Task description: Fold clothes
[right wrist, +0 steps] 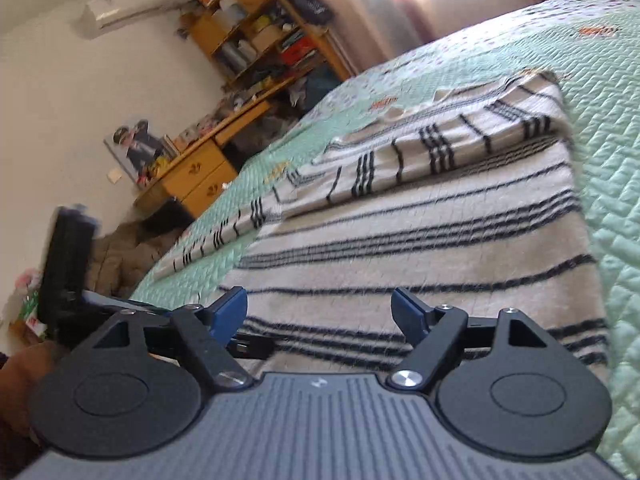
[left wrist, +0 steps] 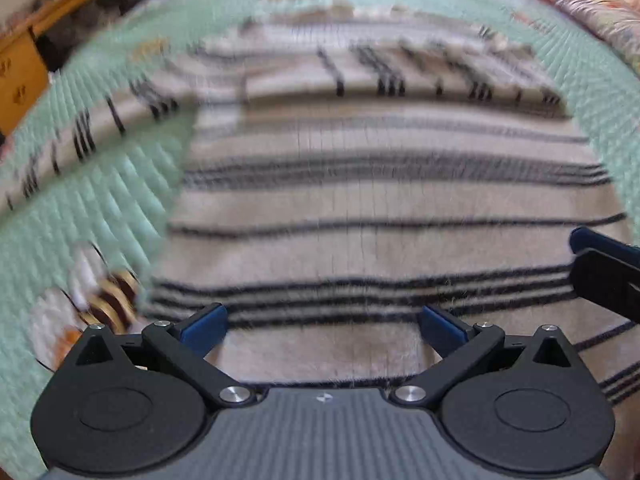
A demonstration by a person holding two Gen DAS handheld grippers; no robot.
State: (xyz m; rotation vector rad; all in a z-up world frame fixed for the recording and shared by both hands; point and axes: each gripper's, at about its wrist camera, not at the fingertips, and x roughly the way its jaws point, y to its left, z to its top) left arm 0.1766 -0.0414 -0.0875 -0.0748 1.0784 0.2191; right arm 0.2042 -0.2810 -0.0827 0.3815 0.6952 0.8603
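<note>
A beige sweater with black stripes (left wrist: 380, 200) lies flat on a mint green quilted bedspread (left wrist: 100, 200). One sleeve is folded across its far part (left wrist: 400, 76); the other sleeve (left wrist: 80, 136) stretches out to the left. My left gripper (left wrist: 322, 326) is open and empty, low over the sweater's near hem. My right gripper (right wrist: 318, 312) is open and empty over the same hem, with the sweater (right wrist: 440, 232) ahead. The right gripper's fingers (left wrist: 604, 264) show at the right edge of the left wrist view; the left gripper (right wrist: 68, 264) shows at the left of the right wrist view.
A wooden desk with drawers (right wrist: 192, 176) and shelves (right wrist: 260, 36) stand beyond the bed's left side. A brown heap (right wrist: 128, 252) lies on the floor by the bed. A bee print (left wrist: 108, 300) marks the bedspread. A floral quilt (left wrist: 580, 0) lies at the far right.
</note>
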